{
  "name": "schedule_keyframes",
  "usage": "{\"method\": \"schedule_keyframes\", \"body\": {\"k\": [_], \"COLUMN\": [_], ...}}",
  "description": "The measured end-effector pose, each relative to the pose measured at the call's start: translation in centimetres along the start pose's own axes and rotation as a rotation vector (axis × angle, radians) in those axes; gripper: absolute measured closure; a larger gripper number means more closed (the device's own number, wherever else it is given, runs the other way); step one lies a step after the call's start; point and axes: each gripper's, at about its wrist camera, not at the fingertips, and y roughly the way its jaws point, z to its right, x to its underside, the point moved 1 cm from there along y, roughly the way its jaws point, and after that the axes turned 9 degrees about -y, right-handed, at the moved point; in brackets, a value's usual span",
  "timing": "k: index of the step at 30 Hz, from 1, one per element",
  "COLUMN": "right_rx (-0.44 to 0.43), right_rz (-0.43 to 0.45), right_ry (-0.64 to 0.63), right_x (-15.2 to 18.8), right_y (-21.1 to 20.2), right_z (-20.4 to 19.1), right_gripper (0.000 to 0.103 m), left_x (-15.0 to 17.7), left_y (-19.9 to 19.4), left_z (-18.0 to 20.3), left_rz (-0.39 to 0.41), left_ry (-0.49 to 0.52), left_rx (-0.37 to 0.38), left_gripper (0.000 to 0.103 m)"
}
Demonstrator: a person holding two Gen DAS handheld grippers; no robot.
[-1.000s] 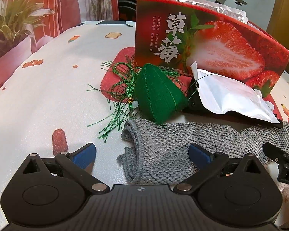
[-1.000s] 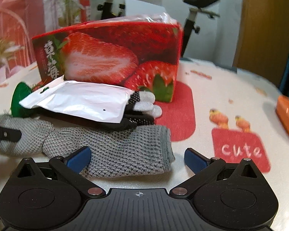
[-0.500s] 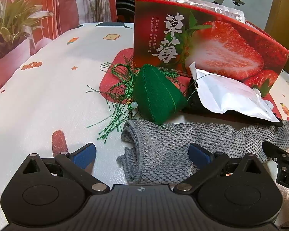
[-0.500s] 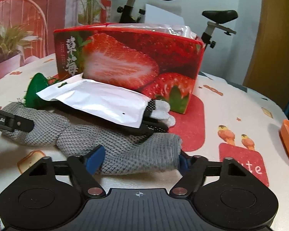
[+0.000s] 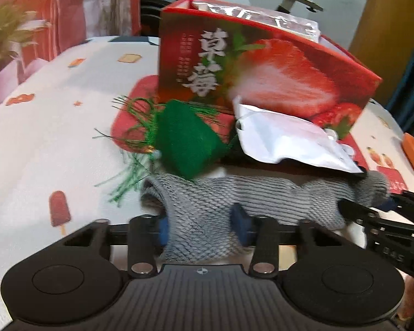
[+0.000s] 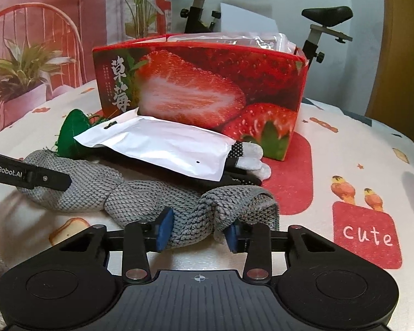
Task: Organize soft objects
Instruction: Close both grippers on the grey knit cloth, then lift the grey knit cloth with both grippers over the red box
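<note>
Both grippers closing on one grey knitted cloth, one at each end.

The left gripper had its blue fingers drawn narrow and closing, with the left end of the grey knitted cloth bunched between them and the pads against the fabric. The right gripper was likewise closing, its fingers pinching the cloth's right end. Both pointed forward and down at the tabletop. The cloth lay across the tabletop in front of a white pouch and a green tasselled sachet, with the strawberry box behind them.
</note>
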Motion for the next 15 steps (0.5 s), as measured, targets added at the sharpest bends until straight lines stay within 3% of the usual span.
{"method": "schedule_keyframes", "body": {"k": [3, 10, 15], "right_rx": [-0.011, -0.031, 0.017], "right_rz": [0.003, 0.024, 0.028], "right_ry": [0.014, 0.154, 0.215], "right_x": [-0.1, 0.0, 0.7], "right_y": [-0.2, -1.0, -1.2], "right_z": [0.2, 2.5, 4.0], "right_gripper": [0.072, 0.071, 0.049], "left_x": [-0.1, -0.1, 0.0], "left_y": [-0.3, -0.2, 0.1], "left_z": [0.0, 0.0, 0.4], "left_rz": [0.005, -0.005, -0.009], "left_ry": [-0.001, 0.004, 0.03], "left_rx": [0.029, 0.015, -0.009], "left_gripper": [0.078, 0.08, 0.079]}}
